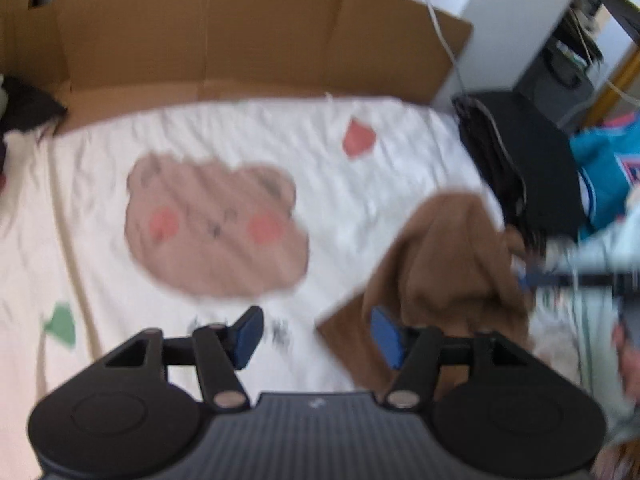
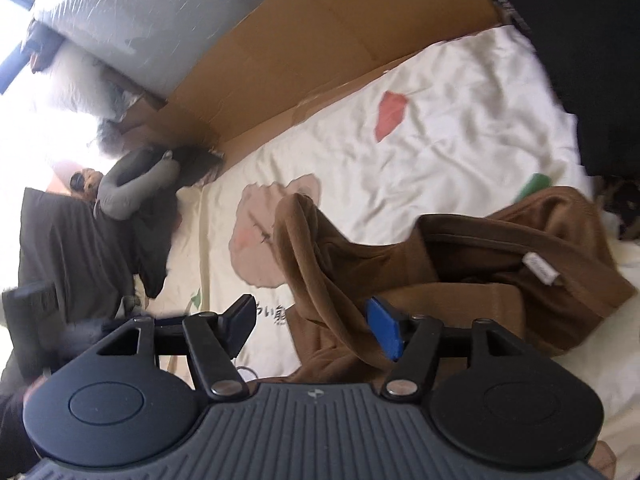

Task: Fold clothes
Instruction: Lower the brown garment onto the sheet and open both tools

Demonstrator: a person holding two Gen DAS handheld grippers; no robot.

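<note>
While the brown garment (image 2: pixel 460 264) lay in a loose heap on the white sheet (image 2: pixel 460 120), neither tool held it. Seen from the left wrist, the left gripper (image 1: pixel 316 336) stood with its jaws apart over bare sheet, nothing between the blue pads (image 1: pixel 386 336), the garment just to its right and partly behind the right-hand finger. Seen from the right wrist, the right gripper (image 2: pixel 316 326) was likewise spread; a raised ridge of brown cloth ran down between its fingers, but the pads did not press on it. The heap was bunched, with a white tag (image 2: pixel 542 270) showing on one rolled edge, and it covered part of the bear print (image 2: pixel 260 240). Folding looked barely begun, since no edge lay flat. The risk from here, as I judged it, was a pinch on that ridge taking several layers at once, so the cloth would lift as a lump rather than spread. The left view was blurred, so a seam would be hard to pick there. A black pile (image 1: pixel 532 168) sat close beside the heap and could be dragged along by a wide sweep.
</note>
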